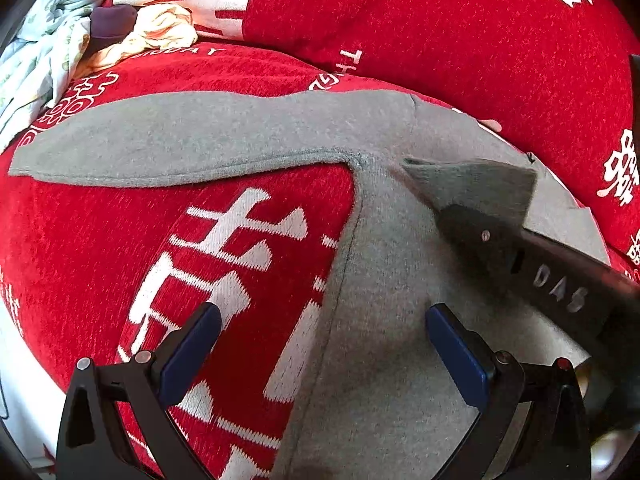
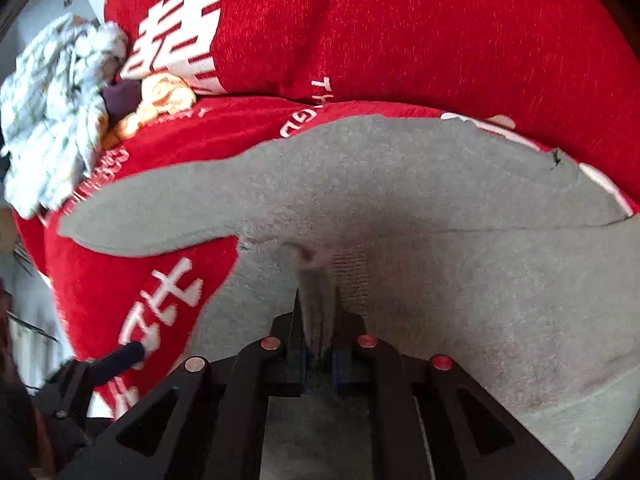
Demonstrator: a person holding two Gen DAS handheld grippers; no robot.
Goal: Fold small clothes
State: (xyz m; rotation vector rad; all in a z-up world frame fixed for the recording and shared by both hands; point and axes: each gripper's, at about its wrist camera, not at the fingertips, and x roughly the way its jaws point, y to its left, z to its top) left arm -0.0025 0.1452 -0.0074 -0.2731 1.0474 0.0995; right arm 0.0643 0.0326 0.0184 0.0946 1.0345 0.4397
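A grey long-sleeved garment (image 1: 380, 280) lies spread on a red cover with white characters (image 1: 100, 232). One sleeve (image 1: 180, 140) stretches out to the left. My left gripper (image 1: 323, 312) hovers open over the garment's left side edge, with nothing between its blue pads. My right gripper (image 1: 452, 208) comes in from the right and pinches a raised fold of the grey cloth (image 1: 480, 184) near the armpit. In the right wrist view that fold (image 2: 318, 292) stands up between the narrow jaws of the right gripper (image 2: 318, 312), above the garment's body (image 2: 440, 200).
A heap of other clothes sits at the far left: a pale patterned piece (image 1: 48, 40), a dark purple item (image 1: 112, 24) and a cream and orange one (image 1: 164, 28). A red back cushion (image 1: 440, 20) rises behind the garment. The left gripper's finger (image 2: 128, 354) shows low left.
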